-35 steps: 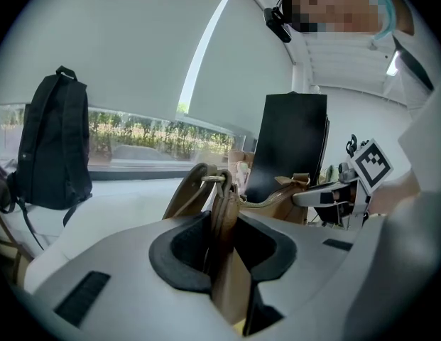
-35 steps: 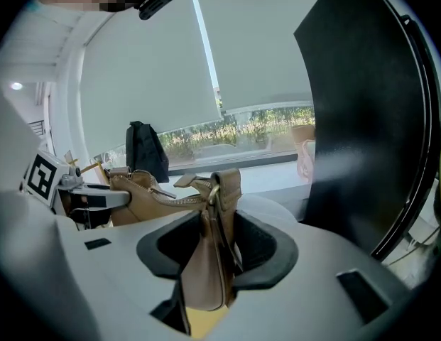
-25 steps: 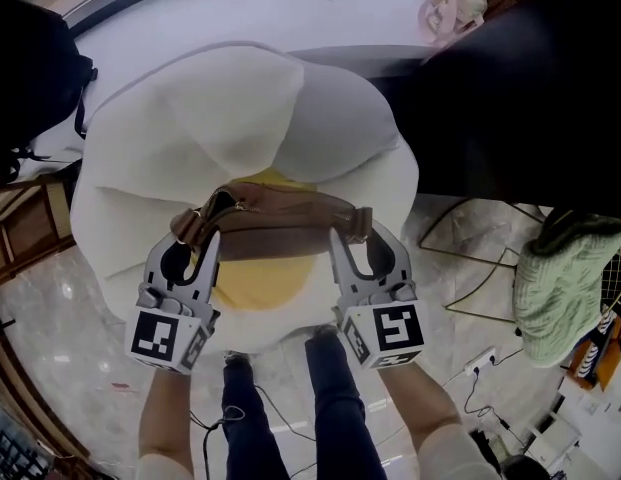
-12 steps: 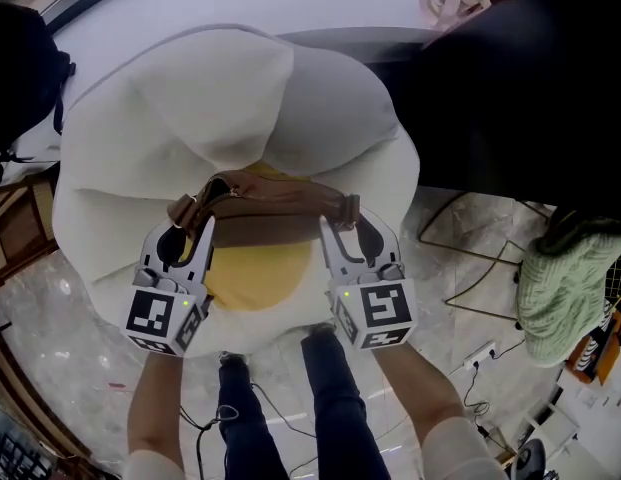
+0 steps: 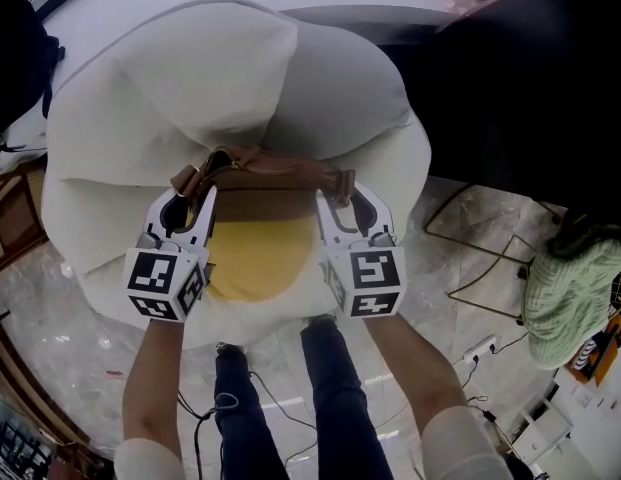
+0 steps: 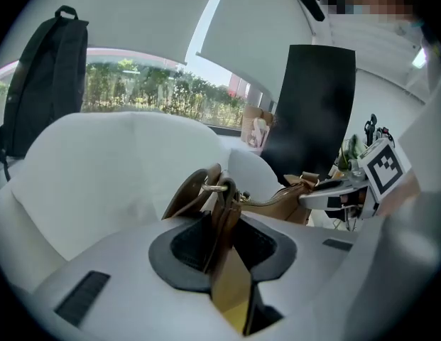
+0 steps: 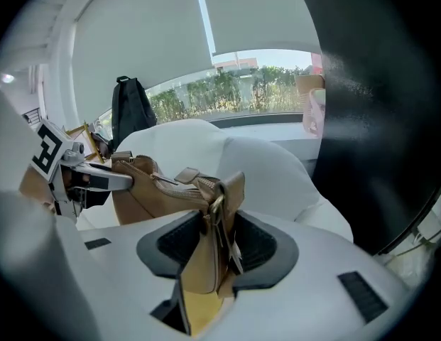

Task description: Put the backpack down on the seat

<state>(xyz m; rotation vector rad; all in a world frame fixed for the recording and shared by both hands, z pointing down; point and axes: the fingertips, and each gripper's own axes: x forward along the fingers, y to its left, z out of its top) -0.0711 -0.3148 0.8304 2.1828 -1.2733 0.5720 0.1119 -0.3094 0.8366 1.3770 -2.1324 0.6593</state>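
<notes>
My left gripper (image 5: 193, 196) and right gripper (image 5: 337, 198) each clamp one end of the brown backpack (image 5: 275, 174), contents unseen, over the white seat (image 5: 140, 108) and its yellow centre (image 5: 260, 258).

— How do the arms sit?
— Left arm (image 5: 152, 368) and right arm (image 5: 405, 358) come in from 6 o'clock, side by side.
— The grippers?
— Left gripper (image 5: 193, 190) at 9, right gripper (image 5: 337, 196) at 3, both aimed toward 12 and tilted down.
— Jaws?
— Each pair is clamped on one end of the bag (image 5: 280, 176).
</notes>
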